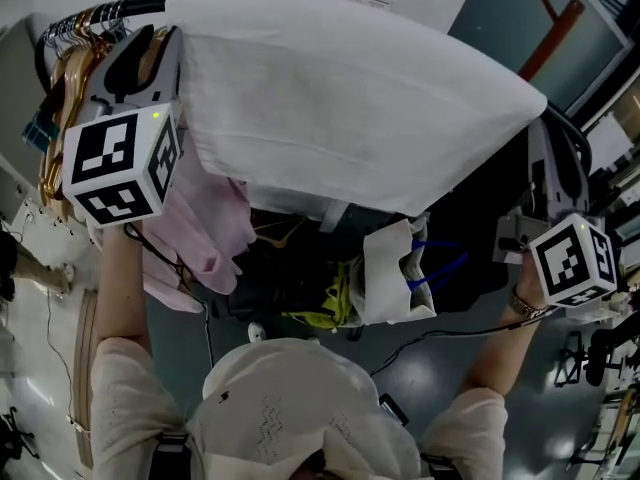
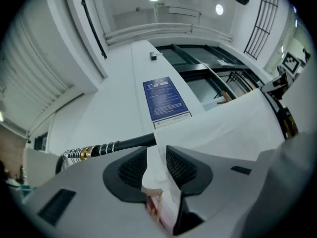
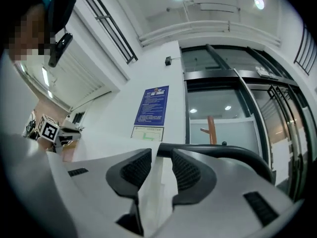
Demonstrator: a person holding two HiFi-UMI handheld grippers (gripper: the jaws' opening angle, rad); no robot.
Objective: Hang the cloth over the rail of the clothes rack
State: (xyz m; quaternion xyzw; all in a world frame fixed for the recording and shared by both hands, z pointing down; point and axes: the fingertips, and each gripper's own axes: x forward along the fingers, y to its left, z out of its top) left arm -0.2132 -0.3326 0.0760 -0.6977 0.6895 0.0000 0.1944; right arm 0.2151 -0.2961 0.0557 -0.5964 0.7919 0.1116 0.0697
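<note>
A white cloth [image 1: 350,108] is stretched wide in front of me, lying against the black rail [image 1: 140,6] of the clothes rack. My left gripper [image 1: 165,38] is at the cloth's upper left corner. In the left gripper view the left gripper [image 2: 156,155] is shut on a bunched fold of cloth [image 2: 237,123], just in front of the rail [image 2: 124,144]. My right gripper [image 1: 545,128] is at the cloth's right corner. In the right gripper view the right gripper [image 3: 161,157] stands open, with a flat strip of cloth [image 3: 153,192] lying loose between the pads and the rail [image 3: 218,150] close behind.
Several hangers [image 1: 85,28] crowd the rail's left end, and a pink garment [image 1: 205,228] hangs below the left gripper. A white bag with blue handles [image 1: 395,273] and a yellow item [image 1: 335,303] lie under the cloth. A blue notice [image 2: 165,99] is on the wall behind.
</note>
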